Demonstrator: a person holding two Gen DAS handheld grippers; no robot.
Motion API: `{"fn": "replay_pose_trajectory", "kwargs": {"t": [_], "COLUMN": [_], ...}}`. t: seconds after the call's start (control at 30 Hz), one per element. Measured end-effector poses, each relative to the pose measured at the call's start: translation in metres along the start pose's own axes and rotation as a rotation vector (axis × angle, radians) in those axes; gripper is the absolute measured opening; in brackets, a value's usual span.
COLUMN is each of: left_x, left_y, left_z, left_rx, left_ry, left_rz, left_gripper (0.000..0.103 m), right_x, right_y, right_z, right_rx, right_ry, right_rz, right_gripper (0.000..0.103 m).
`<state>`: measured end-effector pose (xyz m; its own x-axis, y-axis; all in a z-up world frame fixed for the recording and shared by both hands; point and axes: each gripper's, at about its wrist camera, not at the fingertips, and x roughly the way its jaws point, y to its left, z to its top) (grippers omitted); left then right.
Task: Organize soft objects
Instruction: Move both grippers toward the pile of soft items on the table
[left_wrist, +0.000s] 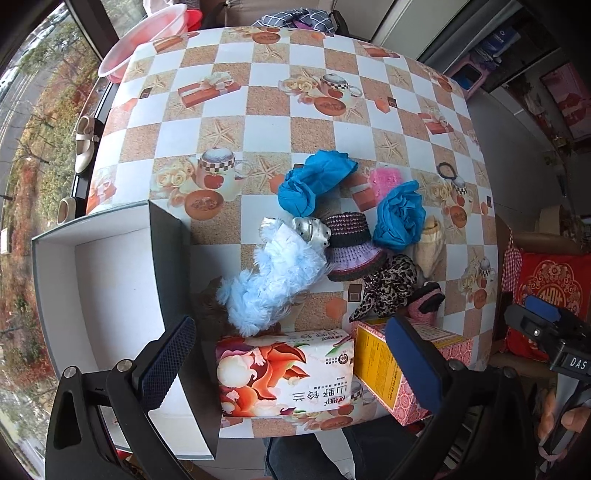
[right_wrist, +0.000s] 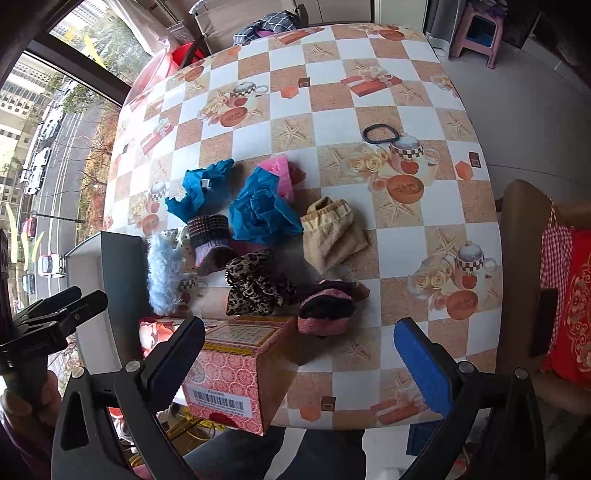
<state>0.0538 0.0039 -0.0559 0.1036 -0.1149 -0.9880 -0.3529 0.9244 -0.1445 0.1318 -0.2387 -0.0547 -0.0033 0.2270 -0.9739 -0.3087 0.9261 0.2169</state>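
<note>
Soft items lie piled mid-table: a fluffy light-blue piece, two crumpled blue cloths, a knitted purple-black hat, a leopard-print scrunchie, a beige cloth, a pink-black knitted piece and a pink sponge-like piece. An open white-lined box stands at the table's left edge. My left gripper is open above a tissue pack. My right gripper is open above the table's near edge.
A pink patterned carton stands beside the tissue pack at the front edge. A black hair tie lies apart on the checkered tablecloth. A pink basin sits beyond the far left corner. A chair with a red cushion stands right.
</note>
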Motion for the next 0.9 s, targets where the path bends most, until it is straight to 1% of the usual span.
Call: {"fn": "replay_pose_trajectory", "kwargs": {"t": [0.1,0.13,0.17,0.33,0.63,0.9], "left_x": [0.007,0.01,0.012,0.022,0.05,0.059], "left_y": [-0.009,-0.004,-0.006,-0.014,-0.032,-0.033], "left_z": [0.011,0.019,0.023,0.044,0.066,0.073], "left_rx": [0.021,0.024,0.027,0.034,0.071,0.051], "left_ry": [-0.006,0.009,0.004,-0.005,0.007,0.022], "left_rz": [0.041,0.092,0.101,0.122,0.178,0.17], "left_gripper": [0.103,0.103,0.103,0.103,0.103,0.103], "right_x": [0.011,0.014,0.018,0.035,0.058,0.071], "right_y": [-0.012,-0.015,-0.018,-0.026,-0.027,-0.023], "right_z": [0.003,0.004,0.005,0.01,0.026,0.032], "right_rx": [0.014,0.019,0.023,0.034,0.014,-0.005], "right_ry": [0.018,0.025,0.033,0.067,0.093,0.12], "right_rz": [-0.008,-0.008,-0.007,-0.003,-0.005,-0.005], "right_gripper": [0.103,0.103,0.103,0.103,0.103,0.103]}}
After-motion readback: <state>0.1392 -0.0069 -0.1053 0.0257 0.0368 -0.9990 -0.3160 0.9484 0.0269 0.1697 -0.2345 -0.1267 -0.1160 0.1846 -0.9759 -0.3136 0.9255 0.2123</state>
